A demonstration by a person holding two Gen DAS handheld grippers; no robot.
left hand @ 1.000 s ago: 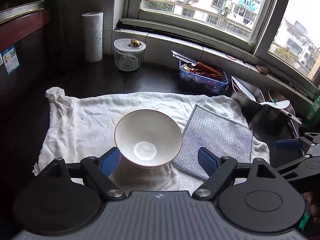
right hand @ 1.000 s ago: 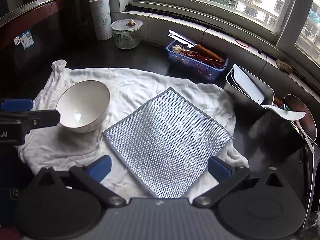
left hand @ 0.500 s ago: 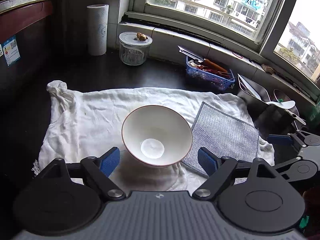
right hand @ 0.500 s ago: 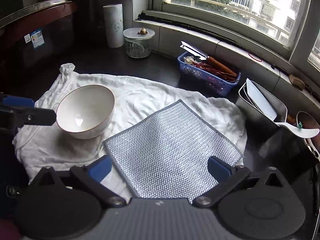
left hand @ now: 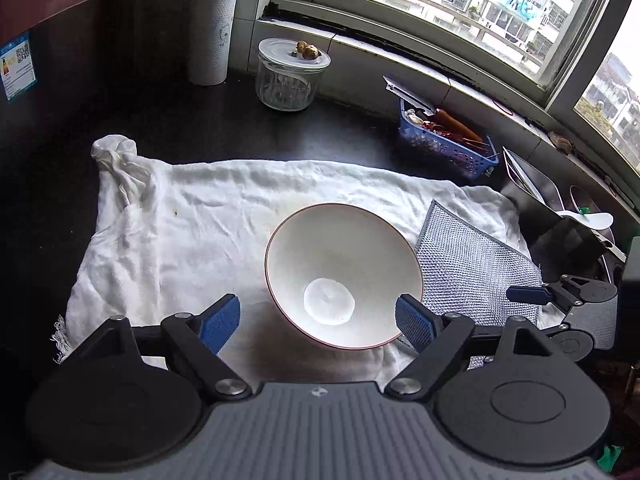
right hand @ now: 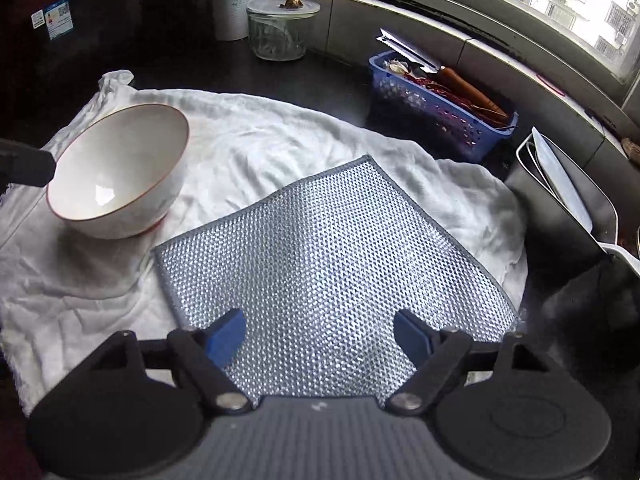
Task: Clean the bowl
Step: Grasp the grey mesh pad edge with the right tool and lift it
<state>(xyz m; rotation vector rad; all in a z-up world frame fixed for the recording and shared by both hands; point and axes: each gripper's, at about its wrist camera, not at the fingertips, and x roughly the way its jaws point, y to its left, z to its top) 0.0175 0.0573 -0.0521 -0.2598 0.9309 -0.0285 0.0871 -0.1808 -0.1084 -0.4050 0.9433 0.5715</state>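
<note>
A white bowl [left hand: 340,268] with a thin red rim stands upright on a white towel [left hand: 192,232]; it also shows at the left of the right wrist view [right hand: 120,172]. A silver mesh scouring cloth [right hand: 324,264] lies flat on the towel to the bowl's right, also seen in the left wrist view [left hand: 476,272]. My left gripper [left hand: 318,322] is open and empty, its fingers either side of the bowl's near rim. My right gripper [right hand: 320,338] is open and empty over the cloth's near edge.
A blue basket [right hand: 436,112] of utensils, a lidded glass jar [left hand: 290,74] and a paper towel roll [left hand: 210,30] stand at the back by the window sill. A metal container [right hand: 560,200] with a white spatula stands at the right. The counter is dark.
Both grippers have moved forward and lower. The bowl sits closer between the left fingers, and the cloth closer under the right fingers. Bowl and cloth have not moved.
</note>
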